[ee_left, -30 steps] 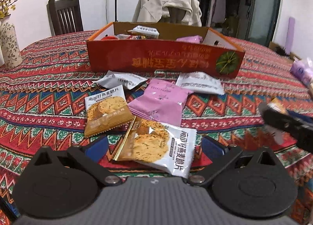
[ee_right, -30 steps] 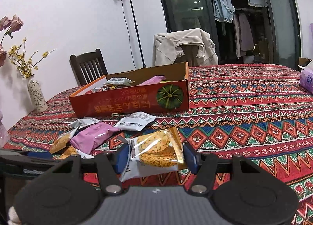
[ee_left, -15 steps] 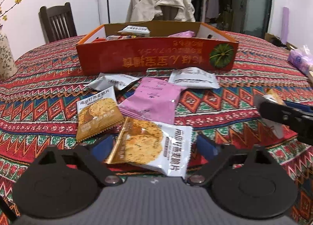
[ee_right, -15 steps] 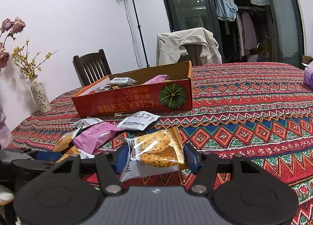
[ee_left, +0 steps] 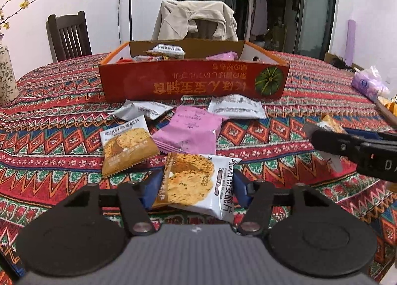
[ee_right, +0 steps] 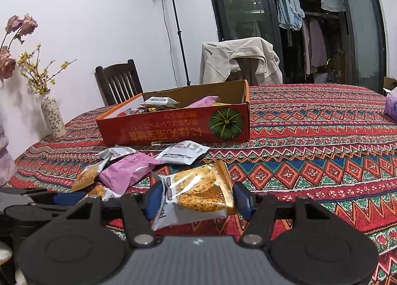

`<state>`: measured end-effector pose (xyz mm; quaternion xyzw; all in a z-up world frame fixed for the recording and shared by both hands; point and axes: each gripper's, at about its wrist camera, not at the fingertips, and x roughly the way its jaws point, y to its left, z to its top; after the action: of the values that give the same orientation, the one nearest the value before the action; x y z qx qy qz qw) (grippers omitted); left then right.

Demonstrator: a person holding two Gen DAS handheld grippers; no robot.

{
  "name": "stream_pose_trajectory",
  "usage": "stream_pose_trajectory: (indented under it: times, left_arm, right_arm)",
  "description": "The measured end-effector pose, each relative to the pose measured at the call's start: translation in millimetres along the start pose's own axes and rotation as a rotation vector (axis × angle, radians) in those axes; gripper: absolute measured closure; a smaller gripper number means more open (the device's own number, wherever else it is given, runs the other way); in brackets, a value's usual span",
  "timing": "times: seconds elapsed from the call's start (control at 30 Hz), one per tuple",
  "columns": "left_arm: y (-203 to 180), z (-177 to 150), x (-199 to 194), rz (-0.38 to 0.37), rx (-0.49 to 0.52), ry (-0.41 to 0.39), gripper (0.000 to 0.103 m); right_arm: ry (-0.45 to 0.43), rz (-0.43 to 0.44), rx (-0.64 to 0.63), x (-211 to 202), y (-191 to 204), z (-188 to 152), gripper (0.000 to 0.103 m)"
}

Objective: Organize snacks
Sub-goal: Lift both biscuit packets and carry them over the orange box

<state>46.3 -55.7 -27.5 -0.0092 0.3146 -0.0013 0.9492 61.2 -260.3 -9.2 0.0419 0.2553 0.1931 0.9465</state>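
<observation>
In the left wrist view my left gripper (ee_left: 196, 185) has its jaws closing, and the blue pads now touch both sides of a white-and-orange oat crisp packet (ee_left: 198, 178) on the patterned cloth. My right gripper (ee_right: 197, 198) is shut on a second oat crisp packet (ee_right: 198, 193), held just above the table; it also shows at the right edge as the right gripper (ee_left: 347, 146). The orange snack box (ee_left: 193, 84) stands further back with several packets inside. Loose in front of it lie an orange cookie packet (ee_left: 127, 146), a pink packet (ee_left: 191, 131) and two white packets (ee_left: 235, 106).
A flowered vase (ee_left: 6, 79) stands at the table's left edge. A dark wooden chair (ee_left: 68, 34) and a chair draped with a beige jacket (ee_left: 196, 19) sit behind the table. A purple tissue pack (ee_left: 367, 84) lies at the far right.
The left gripper's jaws have come in from wide open until they touch the sides of the oat crisp packet. The right gripper and its packet have not moved.
</observation>
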Motion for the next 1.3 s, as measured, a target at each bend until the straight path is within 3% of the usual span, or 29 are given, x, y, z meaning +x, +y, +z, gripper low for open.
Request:
stream_pose_trajectory:
  times: [0.3, 0.67, 1.3]
  left_arm:
    - [8, 13, -26, -0.04, -0.01, -0.091, 0.042]
    - [20, 68, -31, -0.065, -0.023, -0.192, 0.042]
    - [40, 184, 48, -0.012, -0.077, -0.254, 0.042]
  right_arm:
    - [-0.021, -0.012, -0.022, -8, 12, 9, 0.043]
    - [-0.076, -0.042, -0.038, 1, 21, 49, 0.043]
    - [-0.083, -0.108, -0.011, 97, 7, 155, 0.043]
